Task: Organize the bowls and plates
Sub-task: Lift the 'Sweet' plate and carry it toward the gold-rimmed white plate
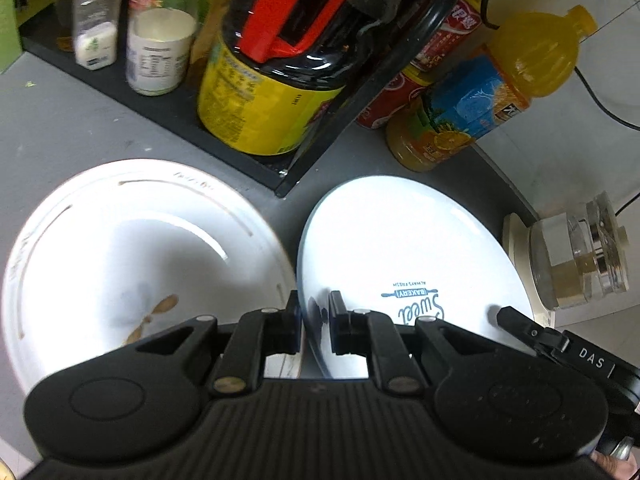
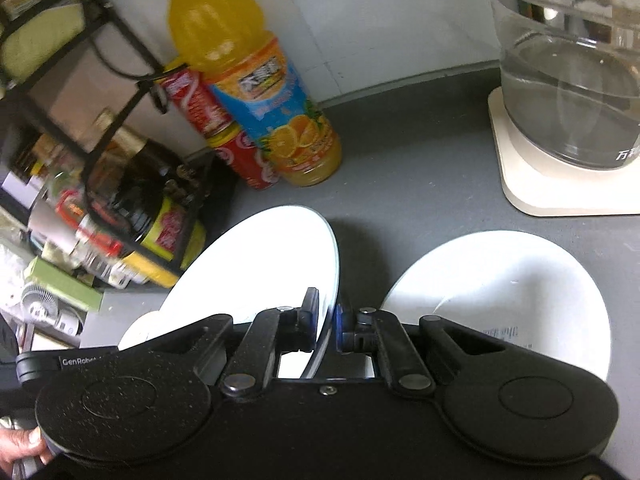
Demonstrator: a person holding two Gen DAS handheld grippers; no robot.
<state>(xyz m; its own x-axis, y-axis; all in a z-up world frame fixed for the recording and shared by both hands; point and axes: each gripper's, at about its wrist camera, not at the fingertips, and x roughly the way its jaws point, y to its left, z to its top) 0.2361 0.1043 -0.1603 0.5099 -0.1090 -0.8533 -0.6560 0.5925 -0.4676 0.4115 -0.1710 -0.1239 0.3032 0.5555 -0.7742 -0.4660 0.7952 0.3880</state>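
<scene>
Both tools clenched on one plate [image 1: 400, 248]: left tool [image 1: 316, 320] at its nine o'clock rim, right tool [image 2: 328, 320] at three, for a level lift clear of the bench [image 2: 420, 168], beside the bowl [image 2: 508, 292]

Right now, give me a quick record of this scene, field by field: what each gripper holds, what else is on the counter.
left gripper: shut on the left rim of the bakery plate
right gripper: shut on the same plate's right rim
plate state: tilted, printed "Sweet Bakery"
left of it: white bowl
right of it: second white dish
surface: grey counter
behind: orange juice bottle, black rack, glass kettle
</scene>
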